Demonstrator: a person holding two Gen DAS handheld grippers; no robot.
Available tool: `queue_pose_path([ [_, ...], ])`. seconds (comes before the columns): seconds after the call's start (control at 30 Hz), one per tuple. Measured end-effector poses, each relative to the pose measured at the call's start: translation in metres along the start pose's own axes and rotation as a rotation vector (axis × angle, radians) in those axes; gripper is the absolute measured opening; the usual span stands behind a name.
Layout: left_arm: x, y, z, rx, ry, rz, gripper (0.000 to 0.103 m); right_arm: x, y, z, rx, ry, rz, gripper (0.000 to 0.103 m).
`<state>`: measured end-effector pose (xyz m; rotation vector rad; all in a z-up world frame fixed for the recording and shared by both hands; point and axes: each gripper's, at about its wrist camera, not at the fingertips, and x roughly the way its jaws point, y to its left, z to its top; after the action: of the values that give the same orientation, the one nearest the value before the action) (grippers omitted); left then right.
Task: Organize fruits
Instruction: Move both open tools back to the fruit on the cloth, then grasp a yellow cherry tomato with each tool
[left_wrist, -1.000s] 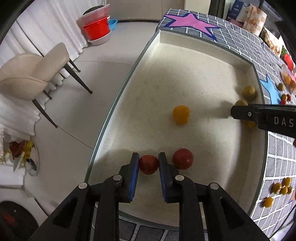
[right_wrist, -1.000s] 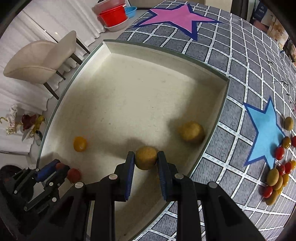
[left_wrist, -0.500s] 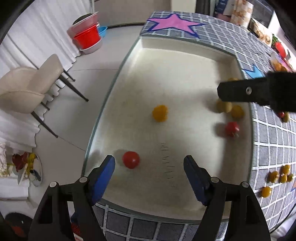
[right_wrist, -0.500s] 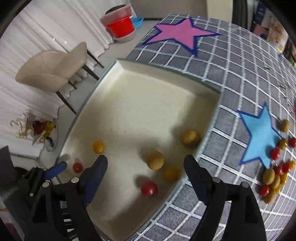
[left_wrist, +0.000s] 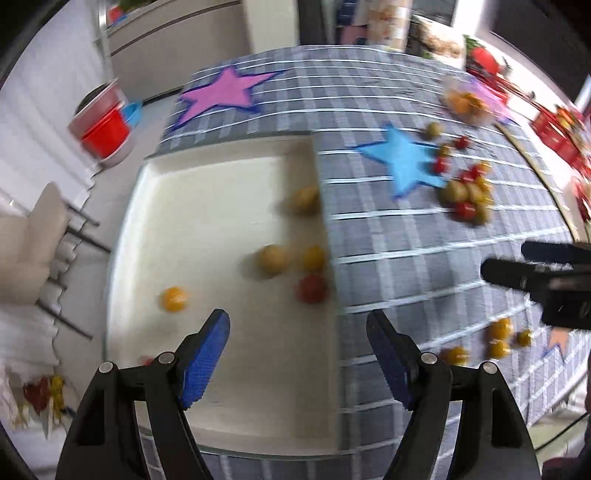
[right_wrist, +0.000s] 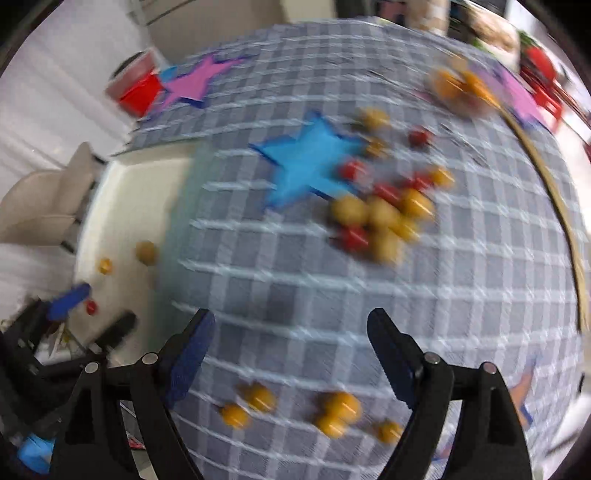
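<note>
A cream tray (left_wrist: 207, 192) on the checked tablecloth holds an orange fruit (left_wrist: 173, 298), a red tomato (left_wrist: 312, 288), and yellow-brown fruits (left_wrist: 272, 257). My left gripper (left_wrist: 297, 350) is open and empty above the tray's near right edge. My right gripper (right_wrist: 288, 354) is open and empty over the cloth; small orange fruits (right_wrist: 334, 408) lie just under it. A pile of red and yellow fruits (right_wrist: 380, 214) lies beside the blue star (right_wrist: 306, 158). The right gripper also shows at the right of the left wrist view (left_wrist: 546, 277). Both views are blurred.
A pink star (left_wrist: 221, 92) marks the cloth's far left. A beige chair (left_wrist: 29, 240) and red tubs (left_wrist: 103, 125) stand on the floor left of the table. Packets, a fruit box (left_wrist: 465, 99) and red items crowd the far right edge.
Both grippers let go of their fruits in the tray and opened wide. Both then swung right, away from the tray, toward the loose fruits on the cloth.
</note>
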<state>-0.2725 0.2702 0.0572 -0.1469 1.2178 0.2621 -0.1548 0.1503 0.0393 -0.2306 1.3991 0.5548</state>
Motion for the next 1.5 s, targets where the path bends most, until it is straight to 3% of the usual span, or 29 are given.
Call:
queue_pose_path([
  [0.3,-0.001,-0.071,-0.029,0.137,0.081,-0.089,0.078,-0.009,-0.080,-0.067,0.096,0.093,-0.091,0.087],
  [0.67,0.025,-0.101,-0.058,0.178,0.166,-0.069,0.078,-0.010,-0.119,-0.111,0.068,0.123,-0.107,0.087],
  [0.77,0.032,-0.105,-0.060,0.175,0.178,-0.062,0.078,-0.010,-0.125,-0.128,0.039,0.119,-0.103,0.082],
  [1.2,0.041,-0.111,-0.059,0.165,0.176,-0.064,0.077,0.027,-0.072,-0.131,-0.066,0.118,-0.131,0.075],
  [1.37,0.041,-0.114,-0.060,0.163,0.182,-0.081,0.067,0.036,-0.051,-0.130,-0.116,0.115,-0.164,0.059],
  [1.43,0.039,-0.114,-0.061,0.161,0.180,-0.080,0.059,0.039,-0.040,-0.127,-0.123,0.116,-0.164,0.055],
  [1.5,0.036,-0.114,-0.061,0.160,0.176,-0.080,0.048,0.039,-0.033,-0.127,-0.130,0.112,-0.158,0.043],
])
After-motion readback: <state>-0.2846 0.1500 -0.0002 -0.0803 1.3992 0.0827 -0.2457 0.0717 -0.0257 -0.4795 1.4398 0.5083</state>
